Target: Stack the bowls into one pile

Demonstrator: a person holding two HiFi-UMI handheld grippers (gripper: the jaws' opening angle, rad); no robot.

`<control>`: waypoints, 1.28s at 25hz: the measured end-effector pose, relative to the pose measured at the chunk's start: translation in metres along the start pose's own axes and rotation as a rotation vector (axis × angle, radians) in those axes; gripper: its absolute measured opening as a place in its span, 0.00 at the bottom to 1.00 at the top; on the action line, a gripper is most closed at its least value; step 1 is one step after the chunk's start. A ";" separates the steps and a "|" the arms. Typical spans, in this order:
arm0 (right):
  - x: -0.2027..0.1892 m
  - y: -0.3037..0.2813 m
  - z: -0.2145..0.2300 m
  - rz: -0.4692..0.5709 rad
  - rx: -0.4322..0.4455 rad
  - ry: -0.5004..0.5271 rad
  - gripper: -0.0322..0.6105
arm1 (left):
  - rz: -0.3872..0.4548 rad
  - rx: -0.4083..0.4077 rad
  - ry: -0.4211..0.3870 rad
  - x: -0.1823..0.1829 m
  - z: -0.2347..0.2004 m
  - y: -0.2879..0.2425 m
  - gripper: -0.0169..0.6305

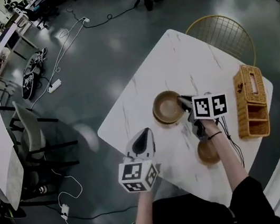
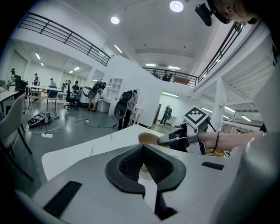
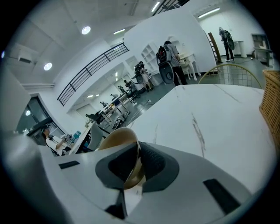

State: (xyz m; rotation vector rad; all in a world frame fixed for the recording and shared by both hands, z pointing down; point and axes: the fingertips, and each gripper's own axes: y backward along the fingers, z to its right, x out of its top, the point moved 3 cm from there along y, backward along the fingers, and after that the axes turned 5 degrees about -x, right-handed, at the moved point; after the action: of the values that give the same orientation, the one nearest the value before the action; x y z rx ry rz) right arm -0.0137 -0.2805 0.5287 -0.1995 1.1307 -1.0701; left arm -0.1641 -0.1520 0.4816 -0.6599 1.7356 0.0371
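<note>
Lower centre, the left hand-held gripper (image 1: 143, 137) hangs pressed together and empty at the edge of the tabletop (image 1: 184, 58). A second bowl (image 1: 207, 151) sits lower right. Mid-frame, the right hand-held gripper (image 1: 182, 101) pinches a bowl (image 1: 166, 108) by its rim. That thin hold could let the bowl swing, slip or land crooked.

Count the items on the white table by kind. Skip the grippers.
Wooden bowls: 2 (far bowl, near bowl)
Wicker basket: 1
Total: 3
</note>
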 end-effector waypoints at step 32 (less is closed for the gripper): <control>-0.012 -0.008 -0.013 0.010 -0.082 0.236 0.19 | -0.007 0.005 0.014 -0.009 0.000 0.003 0.05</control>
State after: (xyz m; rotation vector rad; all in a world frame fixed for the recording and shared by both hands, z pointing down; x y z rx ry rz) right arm -0.0290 -0.2707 0.5348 -0.1337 1.3877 -1.0587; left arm -0.1641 -0.1453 0.4885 -0.6644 1.7465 0.0230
